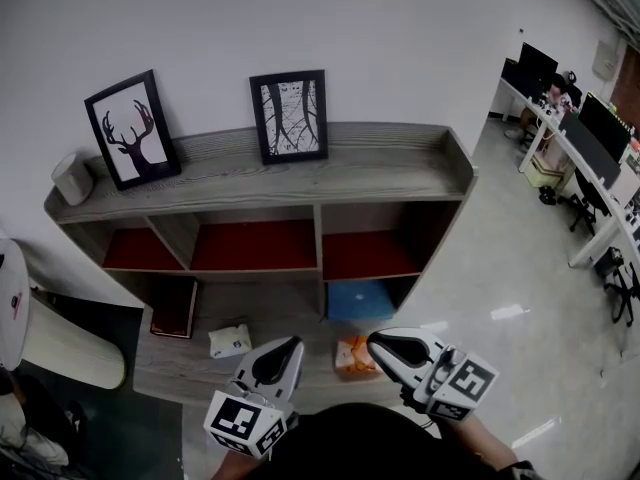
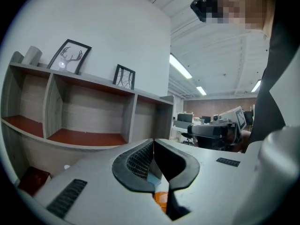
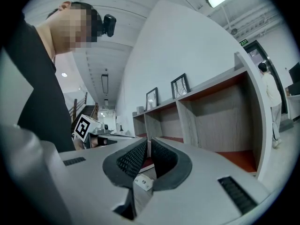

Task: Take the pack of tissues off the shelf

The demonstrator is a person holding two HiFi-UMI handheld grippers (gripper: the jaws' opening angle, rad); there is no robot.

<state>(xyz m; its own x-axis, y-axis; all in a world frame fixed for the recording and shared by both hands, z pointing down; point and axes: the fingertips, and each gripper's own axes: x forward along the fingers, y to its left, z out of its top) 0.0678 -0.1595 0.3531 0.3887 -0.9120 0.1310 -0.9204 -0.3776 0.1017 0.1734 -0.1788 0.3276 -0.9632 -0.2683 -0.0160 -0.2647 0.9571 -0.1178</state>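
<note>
- The white wall (image 1: pixel 300 18) is running behind everything, and the pale glossy floor (image 1: pixel 500 278) is spreading out to the right.
- The grey wooden shelf (image 1: pixel 380 168) is standing against the wall. It is showing a row of three red-floored compartments under its top board, lower compartments beneath them, and a low ledge jutting out toward the near side.
- Long white counters (image 1: pixel 590 183) are standing at the far right and are carrying dark monitors (image 1: pixel 603 126).
- The left tongs (image 1: pixel 296 344) are hanging over the near edge of the low ledge. Their jaws are pressing together with nothing between them.
- The right tongs (image 1: pixel 372 340) are hanging just to the right. Their jaws are also sitting closed, down to a thin slit, and are gripping nothing.
- A deer picture (image 1: pixel 133 128) and a branch picture (image 1: pixel 289 115) are leaning against the wall on the top board, the deer one to the left.
- A dark red book (image 1: pixel 174 306) is lying at the left end of the low ledge.
- A blue thing (image 1: pixel 360 300) is sitting in the lower right compartment.
- Two soft packs are lying on the low ledge. A white pack (image 1: pixel 230 341) is lying left of the left tongs, and an orange pack (image 1: pixel 352 358) is showing between the two tongs.
- I cannot tell which of the two packs is holding the tissues, and neither pair of tongs is touching either one.
- A small pale cylinder (image 1: pixel 73 178) is standing at the far left of the top board.
</note>
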